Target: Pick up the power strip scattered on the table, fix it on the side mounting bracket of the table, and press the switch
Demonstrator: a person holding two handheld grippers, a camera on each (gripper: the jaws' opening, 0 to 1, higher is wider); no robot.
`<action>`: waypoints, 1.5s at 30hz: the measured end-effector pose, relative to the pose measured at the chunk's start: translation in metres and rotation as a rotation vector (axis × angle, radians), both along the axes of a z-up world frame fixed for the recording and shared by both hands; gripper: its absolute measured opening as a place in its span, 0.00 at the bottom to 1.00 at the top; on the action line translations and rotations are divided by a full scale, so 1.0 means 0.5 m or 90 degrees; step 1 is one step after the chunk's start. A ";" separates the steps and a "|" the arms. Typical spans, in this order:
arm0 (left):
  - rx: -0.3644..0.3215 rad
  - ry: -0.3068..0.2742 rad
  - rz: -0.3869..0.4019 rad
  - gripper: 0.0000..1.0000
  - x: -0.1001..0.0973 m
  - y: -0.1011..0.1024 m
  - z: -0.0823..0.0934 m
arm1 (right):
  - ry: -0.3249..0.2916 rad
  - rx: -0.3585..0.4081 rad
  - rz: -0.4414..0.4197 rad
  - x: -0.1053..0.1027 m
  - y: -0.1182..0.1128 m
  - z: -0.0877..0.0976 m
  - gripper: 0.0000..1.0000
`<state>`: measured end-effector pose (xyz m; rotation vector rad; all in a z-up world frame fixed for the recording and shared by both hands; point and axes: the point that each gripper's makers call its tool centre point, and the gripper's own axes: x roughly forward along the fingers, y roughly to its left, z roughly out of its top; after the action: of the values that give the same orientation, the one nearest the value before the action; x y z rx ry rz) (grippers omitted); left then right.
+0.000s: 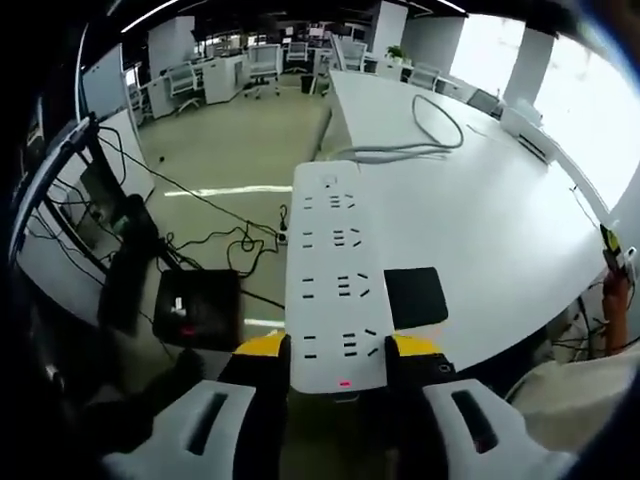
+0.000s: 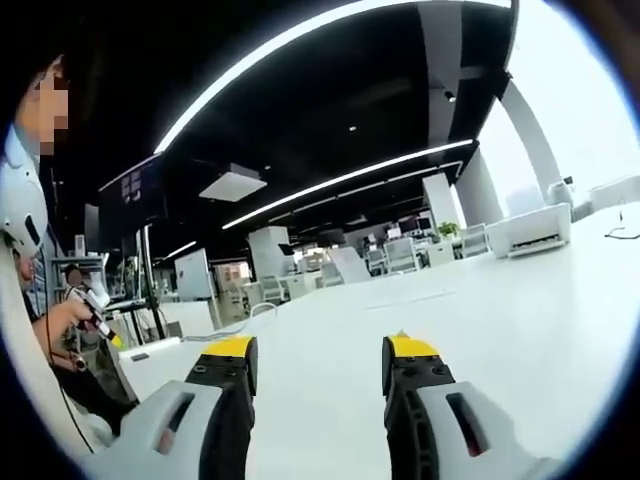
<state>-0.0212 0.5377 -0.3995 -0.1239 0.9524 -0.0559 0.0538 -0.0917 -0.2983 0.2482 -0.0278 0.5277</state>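
Left gripper view: left gripper (image 1: 338, 352) clamps the power strip (image 1: 335, 280) at its near end over the table (image 1: 500, 230) edge, keep it level onto the bracket; right gripper (image 2: 315, 360) gapes empty.

Power strip (image 1: 335, 275) between jaws, table (image 1: 500, 230) just right.

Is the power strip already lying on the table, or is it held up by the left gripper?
Held. The left gripper is shut on the near end of the power strip, which sticks out past the table edge.
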 end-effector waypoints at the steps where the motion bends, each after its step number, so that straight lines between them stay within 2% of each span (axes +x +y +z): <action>1: 0.002 0.007 -0.001 0.42 0.000 -0.001 0.000 | 0.000 0.003 0.002 0.000 0.001 0.000 0.46; 6: 0.006 0.030 -0.007 0.39 -0.001 -0.009 -0.001 | 0.001 0.002 0.008 0.003 0.005 -0.003 0.46; 15: 0.005 0.021 -0.012 0.39 -0.004 -0.014 0.000 | 0.002 -0.016 0.025 0.021 0.022 0.010 0.46; 20: 0.004 0.025 -0.012 0.39 -0.005 -0.015 0.000 | 0.000 -0.008 0.034 0.031 0.032 0.023 0.46; 32: 0.005 0.029 -0.017 0.39 -0.005 -0.015 0.000 | -0.002 -0.032 0.067 0.055 0.079 0.050 0.45; 38: 0.006 0.022 -0.021 0.38 -0.002 -0.009 0.000 | -0.007 -0.045 0.085 0.069 0.108 0.057 0.41; 45: 0.006 0.026 -0.025 0.38 0.000 -0.010 -0.001 | -0.008 -0.047 0.112 0.080 0.132 0.061 0.28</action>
<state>-0.0215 0.5329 -0.3997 -0.0980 0.9955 -0.0855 0.0939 -0.0257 -0.2680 0.1753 0.0016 0.7039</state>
